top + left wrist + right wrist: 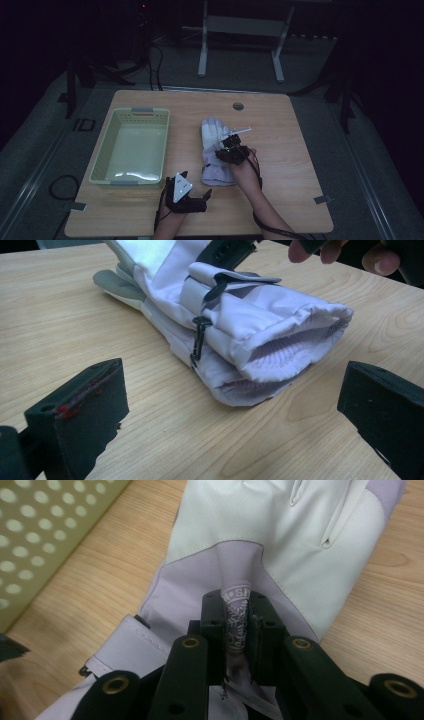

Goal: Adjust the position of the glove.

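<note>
Pinching glove (235,625) fabric, seemingly patterned.

High view overhead; gripper views close, sharing glove (235,325).

We can't make out the printed lettering on the patterned strip of the pale lilac-and-white padded glove (235,622), it's half buried between the jaws. The perforated pale green plastic basket (45,535) runs off frame, and the glove's fingertips get cut off too.

Smooth cloth glove (216,150), matt wooden table (295,150)
</note>
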A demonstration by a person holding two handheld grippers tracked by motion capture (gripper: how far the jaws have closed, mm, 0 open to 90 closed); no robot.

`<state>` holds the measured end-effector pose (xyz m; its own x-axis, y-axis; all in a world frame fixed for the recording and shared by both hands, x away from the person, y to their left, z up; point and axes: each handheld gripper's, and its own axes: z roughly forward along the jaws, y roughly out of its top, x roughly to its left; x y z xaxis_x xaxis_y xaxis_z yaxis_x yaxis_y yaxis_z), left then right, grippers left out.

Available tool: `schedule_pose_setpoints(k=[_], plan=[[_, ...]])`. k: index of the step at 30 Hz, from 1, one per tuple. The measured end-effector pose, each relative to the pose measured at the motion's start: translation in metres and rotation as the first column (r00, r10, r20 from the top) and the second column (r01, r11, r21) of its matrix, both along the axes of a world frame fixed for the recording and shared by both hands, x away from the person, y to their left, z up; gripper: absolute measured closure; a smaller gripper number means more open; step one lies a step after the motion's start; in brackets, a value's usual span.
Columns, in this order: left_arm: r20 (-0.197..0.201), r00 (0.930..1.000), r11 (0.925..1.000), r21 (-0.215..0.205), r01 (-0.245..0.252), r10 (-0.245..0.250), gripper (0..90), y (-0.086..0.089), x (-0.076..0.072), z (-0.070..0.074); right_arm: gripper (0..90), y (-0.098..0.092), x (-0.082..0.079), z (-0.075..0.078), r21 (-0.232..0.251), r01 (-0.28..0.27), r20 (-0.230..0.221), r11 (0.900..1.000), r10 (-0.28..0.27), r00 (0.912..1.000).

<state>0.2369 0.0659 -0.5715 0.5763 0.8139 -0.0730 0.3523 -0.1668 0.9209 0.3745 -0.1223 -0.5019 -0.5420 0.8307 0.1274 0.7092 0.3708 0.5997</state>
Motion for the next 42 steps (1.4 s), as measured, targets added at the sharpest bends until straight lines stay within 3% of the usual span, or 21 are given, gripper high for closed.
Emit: schedule_pose_setpoints(k=[10, 15, 18, 22, 23, 24, 28, 32, 35, 37, 40, 42], plan=[[-0.009, 1.0000, 1.0000, 0.001, -0.001, 0.001, 0.0, -0.001, 0.001, 0.000, 78.8, -0.032, 0.007, 0.005, -0.013, 0.071, 0.006, 0.997, -0.071, 0.9974], [-0.039, 0.9992, 0.9998, 0.017, -0.011, 0.012, 0.0, -0.002, 0.004, 0.000, 68.4, -0.036, 0.008, 0.001, -0.003, 0.080, 0.007, 0.997, -0.080, 0.9968], [-0.047, 0.9988, 0.9999, 0.003, -0.015, 0.015, 0.0, -0.001, 0.005, 0.000, 63.2, -0.035, 0.006, 0.005, -0.003, 0.062, 0.029, 0.998, -0.062, 0.9977], [-0.043, 0.9991, 0.9997, 0.023, -0.008, 0.009, 0.0, -0.002, 0.004, 0.000, 42.0, -0.038, 0.006, 0.010, -0.005, 0.030, 0.053, 1.000, -0.029, 0.9982], [-0.043, 0.9991, 0.9997, 0.023, -0.008, 0.009, 0.0, -0.002, 0.004, 0.000, 42.0, -0.038, 0.006, 0.010, -0.005, 0.030, 0.053, 1.000, -0.029, 0.9982], [-0.049, 0.9988, 0.9995, 0.030, 0.007, -0.006, 0.0, -0.004, 0.004, 0.000, 31.1, -0.041, 0.005, 0.012, 0.001, 0.023, 0.064, 1.000, -0.023, 0.9976], [-0.047, 0.9988, 0.9995, 0.026, 0.016, -0.015, 0.0, -0.004, 0.003, 0.000, 21.1, -0.048, 0.002, 0.017, 0.038, -0.008, 0.043, 0.999, 0.007, 0.9991], [-0.093, 0.9947, 0.9987, 0.024, 0.044, -0.042, 0.0, -0.004, 0.008, 0.000, 18.3, -0.052, -0.002, 0.020, 0.021, -0.042, 0.081, 0.999, 0.040, 0.9959], [-0.091, 0.9944, 0.9982, 0.021, 0.055, -0.053, 0.0, -0.003, 0.009, 0.000, 17.5, -0.054, -0.005, 0.022, 0.039, -0.074, 0.106, 0.996, 0.070, 0.9919], [-0.092, 0.9936, 0.9975, 0.018, 0.068, -0.066, 0.0, -0.003, 0.009, 0.000, 17.4, -0.055, -0.009, 0.024, 0.017, -0.125, 0.164, 0.992, 0.120, 0.9790], [-0.117, 0.9891, 0.9960, 0.005, 0.090, -0.089, 0.0, -0.003, 0.012, 0.000, 21.1, -0.061, -0.013, 0.026, 0.059, -0.169, 0.149, 0.984, 0.159, 0.9760], [-0.132, 0.9842, 0.9930, -0.022, 0.116, -0.118, 0.0, 0.000, 0.014, -0.001, 20.8, -0.066, -0.015, 0.028, 0.081, -0.164, 0.145, 0.983, 0.151, 0.9778]])
